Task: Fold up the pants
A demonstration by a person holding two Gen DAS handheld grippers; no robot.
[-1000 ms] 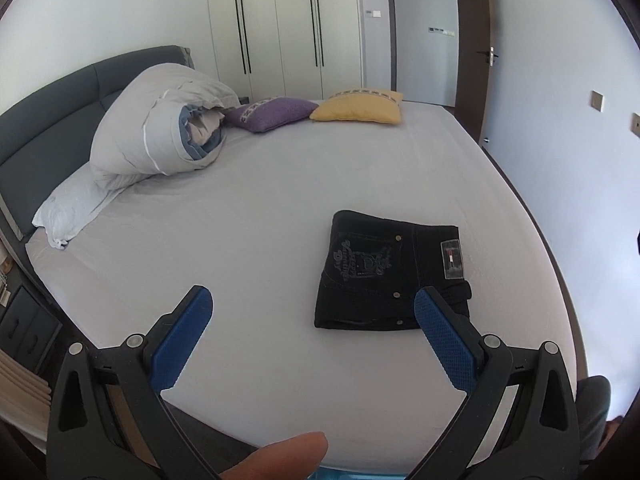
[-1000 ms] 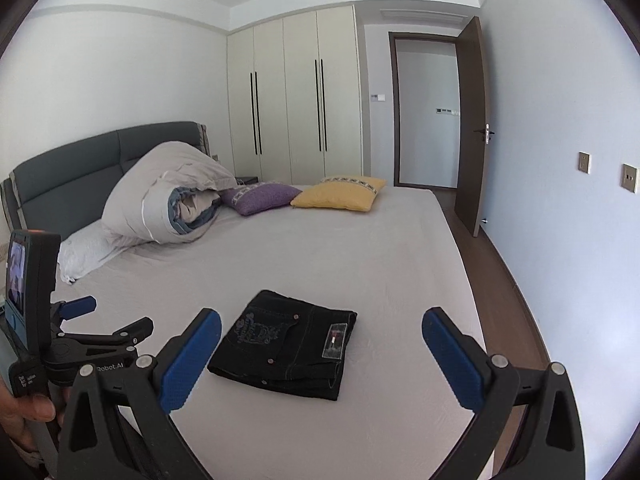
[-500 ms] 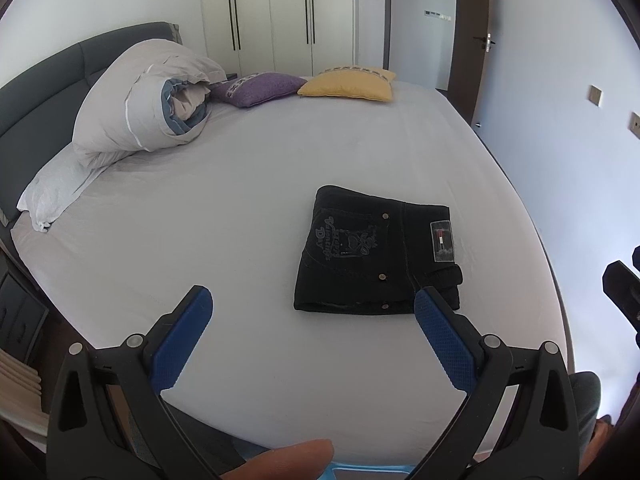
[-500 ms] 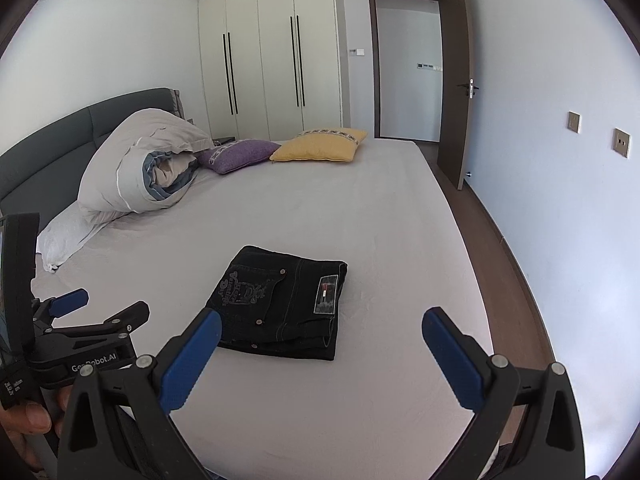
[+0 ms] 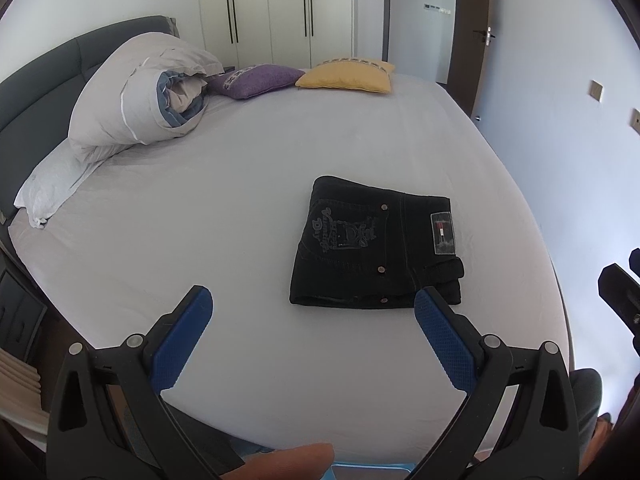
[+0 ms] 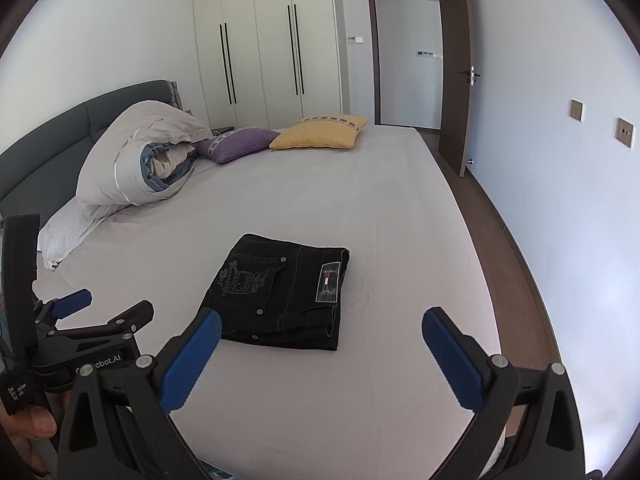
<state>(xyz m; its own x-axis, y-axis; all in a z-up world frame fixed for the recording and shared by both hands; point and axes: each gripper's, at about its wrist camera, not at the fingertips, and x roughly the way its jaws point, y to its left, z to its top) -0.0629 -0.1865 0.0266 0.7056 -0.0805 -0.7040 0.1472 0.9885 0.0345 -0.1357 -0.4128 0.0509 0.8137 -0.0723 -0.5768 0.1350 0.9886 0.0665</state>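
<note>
Folded black jeans (image 5: 376, 248) lie flat on the bed (image 5: 240, 184); left claw (image 5: 312, 320) and right claw (image 6: 320, 344) hover nearby, both spread wide, empty.

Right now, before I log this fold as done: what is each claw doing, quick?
Left claw: open, holding nothing, clear of the folded pants.
Right claw: open, holding nothing.

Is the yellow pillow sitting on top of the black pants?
No, the yellow pillow lies far up the bed, well apart from the folded pants.
</note>
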